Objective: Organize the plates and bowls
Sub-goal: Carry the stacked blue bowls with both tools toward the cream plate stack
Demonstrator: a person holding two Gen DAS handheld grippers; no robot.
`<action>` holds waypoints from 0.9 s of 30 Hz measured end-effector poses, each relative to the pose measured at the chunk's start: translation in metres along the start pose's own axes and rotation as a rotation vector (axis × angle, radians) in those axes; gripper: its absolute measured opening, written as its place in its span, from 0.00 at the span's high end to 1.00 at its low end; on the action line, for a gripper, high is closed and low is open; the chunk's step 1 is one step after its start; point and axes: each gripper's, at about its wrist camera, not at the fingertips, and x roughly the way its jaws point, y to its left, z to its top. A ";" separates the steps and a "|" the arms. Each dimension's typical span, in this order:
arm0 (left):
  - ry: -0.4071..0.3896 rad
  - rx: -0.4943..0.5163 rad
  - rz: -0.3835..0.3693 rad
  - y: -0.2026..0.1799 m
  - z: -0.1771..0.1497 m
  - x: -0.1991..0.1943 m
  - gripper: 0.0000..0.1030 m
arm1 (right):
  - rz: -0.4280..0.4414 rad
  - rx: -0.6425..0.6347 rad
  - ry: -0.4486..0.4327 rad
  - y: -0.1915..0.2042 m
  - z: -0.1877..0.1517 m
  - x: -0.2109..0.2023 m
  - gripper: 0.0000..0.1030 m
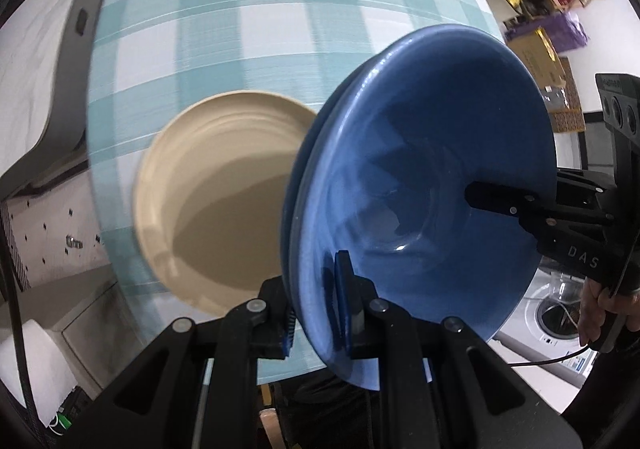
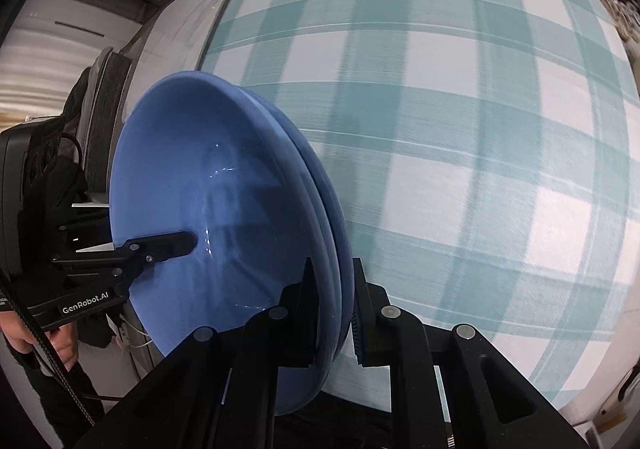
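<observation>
Although motion blur softens the checked cloth (image 1: pixel 240 9) on the counter, the layout reads clearly from left to right. At the left of the left wrist view, a beige plate (image 1: pixel 216 205) lies flat on the cloth, face up, no claw near it. Right of it, a stack of blue bowls (image 1: pixel 420 177) is lifted clear of the counter, between the two claws. It looks like two or three nested bowls, judging by the doubled rims; the exact count cannot be told.

The left claw (image 1: pixel 320 313) pinches the rim at one side, one finger inside and one outside. The right claw (image 2: pixel 334 313) pinches the opposite rim the same way, jaws nearly together on the edge.

Handling judgement: glazed ceramic, stiff, fairly heavy as a stack, slick and breakable. Rim pinches at opposite sides are the sensible hold, though nested bowls could slide on each other if tipped.

The bowl openings face up towards the cameras, bases towards the counter. The bowls are round, so there is no long axis, only the stacking axis, which appears slightly tilted.
</observation>
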 end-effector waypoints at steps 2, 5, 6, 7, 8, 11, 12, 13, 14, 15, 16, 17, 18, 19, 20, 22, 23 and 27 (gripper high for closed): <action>-0.003 -0.027 -0.005 0.014 0.000 -0.001 0.86 | 0.008 -0.019 0.012 0.011 0.006 0.007 0.88; 0.003 -0.062 -0.019 0.040 -0.007 -0.005 0.86 | 0.034 -0.033 0.036 0.025 0.014 0.021 0.88; 0.005 -0.071 -0.017 0.046 -0.008 -0.004 0.86 | 0.036 -0.041 0.044 0.030 0.016 0.026 0.88; 0.004 -0.082 -0.011 0.052 -0.010 -0.003 0.86 | 0.035 -0.045 0.049 0.033 0.017 0.030 0.88; 0.007 -0.087 -0.009 0.056 -0.010 -0.001 0.86 | 0.036 -0.052 0.059 0.039 0.020 0.036 0.88; 0.014 -0.111 -0.017 0.071 -0.012 0.003 0.86 | 0.035 -0.060 0.078 0.049 0.024 0.050 0.88; 0.015 -0.122 -0.021 0.077 -0.012 0.005 0.86 | 0.037 -0.059 0.084 0.051 0.025 0.053 0.88; 0.016 -0.132 -0.022 0.081 -0.014 0.006 0.86 | 0.037 -0.063 0.090 0.054 0.026 0.056 0.88; 0.019 -0.135 -0.016 0.084 -0.015 0.007 0.86 | 0.034 -0.070 0.094 0.057 0.027 0.059 0.87; 0.021 -0.136 -0.006 0.086 -0.016 0.009 0.86 | 0.032 -0.075 0.099 0.060 0.027 0.062 0.87; 0.021 -0.141 -0.004 0.090 -0.017 0.011 0.86 | 0.029 -0.080 0.102 0.063 0.028 0.065 0.87; 0.022 -0.147 -0.006 0.092 -0.017 0.013 0.86 | 0.026 -0.086 0.105 0.066 0.029 0.068 0.87; 0.018 -0.154 -0.008 0.094 -0.018 0.014 0.86 | 0.024 -0.087 0.106 0.067 0.030 0.069 0.87; 0.011 -0.157 -0.001 0.095 -0.019 0.015 0.86 | 0.021 -0.087 0.102 0.068 0.031 0.070 0.87; 0.007 -0.156 0.013 0.095 -0.020 0.017 0.86 | 0.019 -0.089 0.104 0.069 0.032 0.071 0.87; 0.005 -0.146 0.034 0.092 -0.019 0.020 0.86 | 0.012 -0.089 0.102 0.071 0.032 0.073 0.87; 0.001 -0.150 0.040 0.093 -0.019 0.021 0.86 | 0.006 -0.090 0.104 0.072 0.032 0.074 0.87; 0.001 -0.164 0.044 0.098 -0.017 0.026 0.86 | 0.012 -0.075 0.108 0.068 0.033 0.081 0.87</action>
